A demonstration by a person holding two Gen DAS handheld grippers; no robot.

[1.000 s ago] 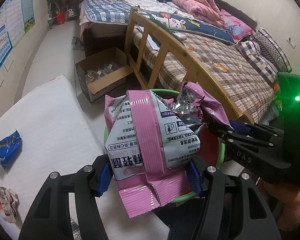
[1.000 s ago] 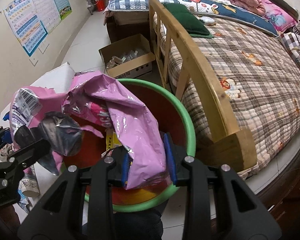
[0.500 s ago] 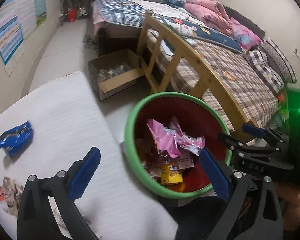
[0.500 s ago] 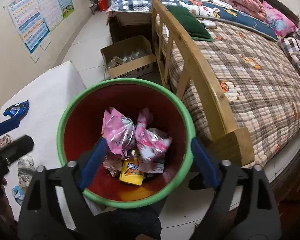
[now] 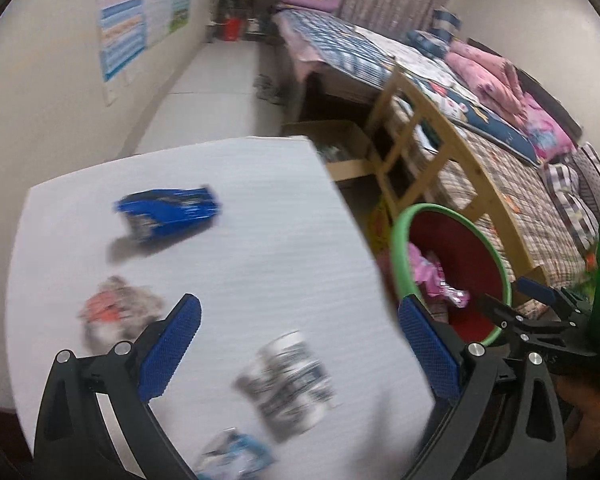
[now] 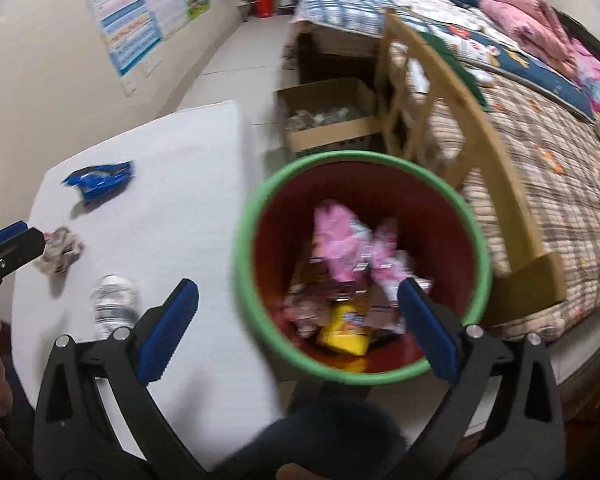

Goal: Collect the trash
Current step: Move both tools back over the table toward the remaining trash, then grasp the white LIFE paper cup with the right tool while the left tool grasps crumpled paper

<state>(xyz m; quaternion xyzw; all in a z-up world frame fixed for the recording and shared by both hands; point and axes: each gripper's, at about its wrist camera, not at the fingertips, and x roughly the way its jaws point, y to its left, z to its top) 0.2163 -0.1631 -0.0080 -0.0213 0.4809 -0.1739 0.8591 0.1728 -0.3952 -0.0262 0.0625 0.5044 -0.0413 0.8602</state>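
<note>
A red bin with a green rim (image 6: 256,204) (image 5: 398,240) stands beside the white table (image 5: 260,248) and holds pink wrappers (image 6: 340,240) and a yellow packet (image 6: 344,330). On the table lie a blue wrapper (image 5: 168,212) (image 6: 98,180), a crumpled paper ball (image 5: 118,308) (image 6: 62,248), a white and black wrapper (image 5: 288,384) (image 6: 112,304) and a light blue scrap (image 5: 236,454). My left gripper (image 5: 296,356) is open and empty over the table. My right gripper (image 6: 298,332) is open and empty over the bin's near rim.
A wooden bed frame (image 6: 452,92) with a checked quilt stands right of the bin. An open cardboard box (image 6: 328,120) sits on the floor behind the bin. Posters (image 5: 128,24) hang on the left wall. The person's knee (image 6: 324,436) is below the right gripper.
Both grippers opened and let the pink wrapper drop into the bin. The left gripper has since swung left over the table; the right gripper has shifted slightly left.
</note>
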